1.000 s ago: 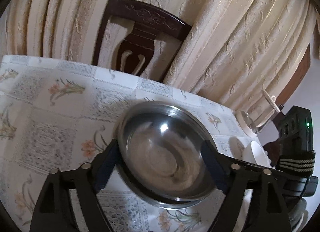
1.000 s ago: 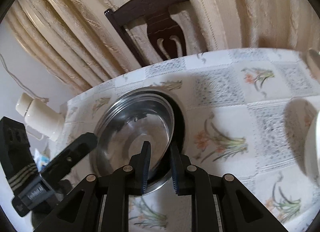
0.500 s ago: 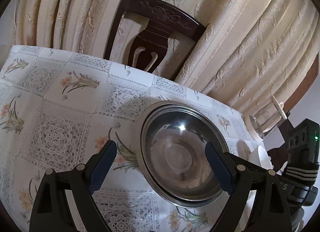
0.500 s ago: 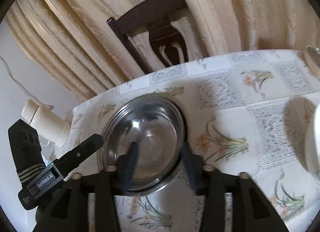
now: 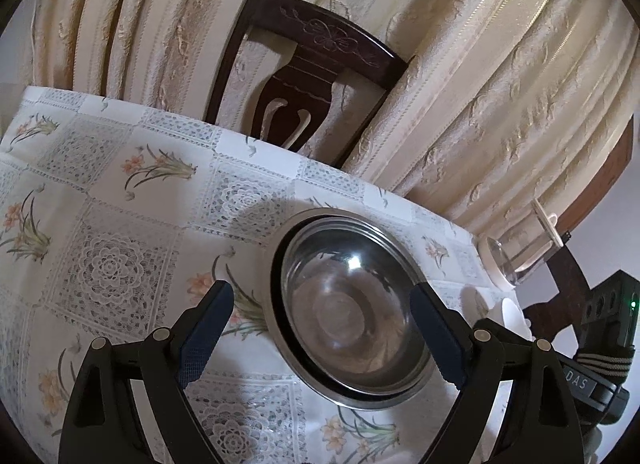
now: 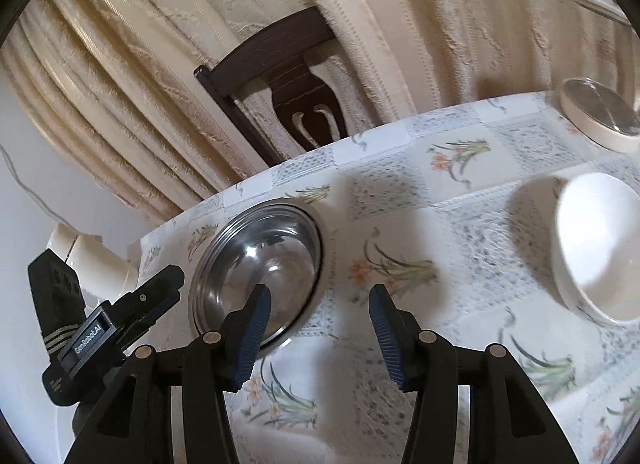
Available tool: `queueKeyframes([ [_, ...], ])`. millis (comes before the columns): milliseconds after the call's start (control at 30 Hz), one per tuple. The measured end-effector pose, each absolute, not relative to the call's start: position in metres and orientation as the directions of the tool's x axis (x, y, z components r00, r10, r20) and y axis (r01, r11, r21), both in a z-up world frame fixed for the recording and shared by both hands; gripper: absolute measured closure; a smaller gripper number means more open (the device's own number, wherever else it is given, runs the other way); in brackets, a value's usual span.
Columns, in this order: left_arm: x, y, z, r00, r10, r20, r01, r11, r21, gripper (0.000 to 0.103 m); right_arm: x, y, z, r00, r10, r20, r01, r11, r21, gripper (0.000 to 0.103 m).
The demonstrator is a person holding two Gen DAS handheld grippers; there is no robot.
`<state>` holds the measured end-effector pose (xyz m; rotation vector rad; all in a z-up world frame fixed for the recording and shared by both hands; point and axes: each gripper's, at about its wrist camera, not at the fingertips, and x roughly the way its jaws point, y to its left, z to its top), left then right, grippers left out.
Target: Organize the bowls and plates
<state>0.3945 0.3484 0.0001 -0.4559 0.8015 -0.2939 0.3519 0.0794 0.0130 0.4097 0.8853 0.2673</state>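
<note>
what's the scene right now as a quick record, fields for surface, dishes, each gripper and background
surface: table with floral and lace patterned cloth
steel bowls: two nested metal bowls resting on the cloth, nothing gripping them
white bowl: white ceramic bowl to the right of the steel bowls, apart from them
left gripper: left gripper open, fingers either side of the steel bowls, holding nothing
right gripper: right gripper open, empty, above the cloth between the steel bowls and the white bowl
background: dark wooden chair against cream curtains
</note>
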Motion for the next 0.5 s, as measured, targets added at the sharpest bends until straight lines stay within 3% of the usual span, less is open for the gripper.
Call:
queueKeyframes([
  [500, 0.384, 0.324, 0.012, 0.641, -0.472, -0.605, 0.162, 0.854, -0.494, 0.013, 0.305, 0.009, 0.022, 0.672, 0.297, -0.679, 0.091, 0.876, 0.473, 0.049],
])
